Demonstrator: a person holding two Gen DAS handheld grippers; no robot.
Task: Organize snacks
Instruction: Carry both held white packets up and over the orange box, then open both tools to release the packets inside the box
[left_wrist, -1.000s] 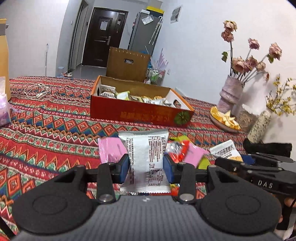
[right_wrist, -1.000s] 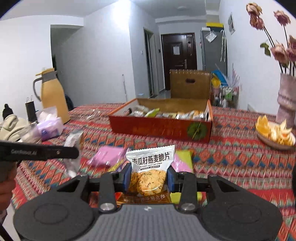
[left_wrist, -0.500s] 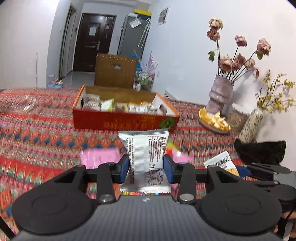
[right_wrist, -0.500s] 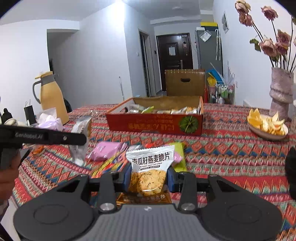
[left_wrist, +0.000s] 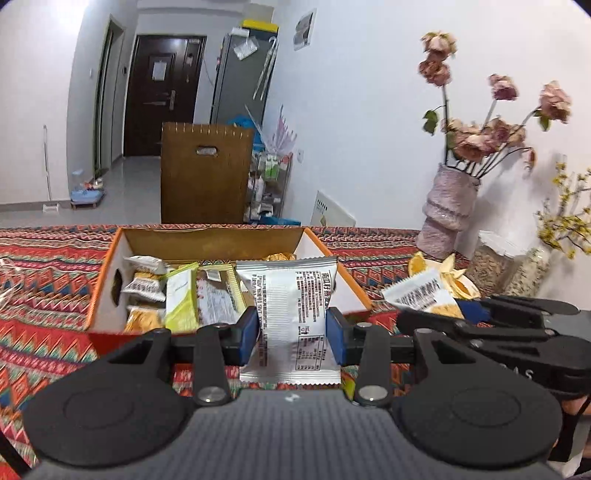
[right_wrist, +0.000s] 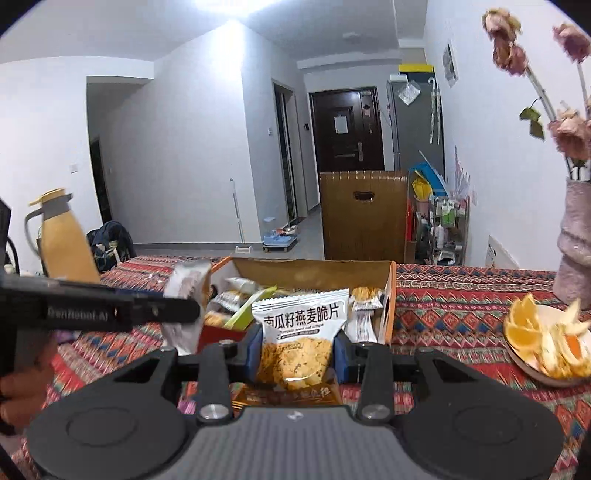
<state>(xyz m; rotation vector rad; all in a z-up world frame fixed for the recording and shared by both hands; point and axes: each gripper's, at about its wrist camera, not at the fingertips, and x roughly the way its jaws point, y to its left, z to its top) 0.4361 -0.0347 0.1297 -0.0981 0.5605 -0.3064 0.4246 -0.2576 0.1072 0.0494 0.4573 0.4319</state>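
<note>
I have the silver snack packet (left_wrist: 293, 314) clamped upright in my left gripper (left_wrist: 291, 334), long axis vertical, and the oat crisp packet (right_wrist: 297, 339) pinched upright in my right gripper (right_wrist: 298, 349). Both hang just near of the open snack box (left_wrist: 107, 280), whose far half shows bare floor. Patterned tablecloth (right_wrist: 461, 295) lies open to its right, up to the fruit plate (right_wrist: 517, 360).

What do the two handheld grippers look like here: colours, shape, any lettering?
Both are matte black plastic. The left gripper and right gripper each have blue pads on their fingers, silver screws, two round discs and a grey ribbed body. Side on, one shows pale, blurred lettering, the other "AS". No cables or sleeves are visible.
</note>
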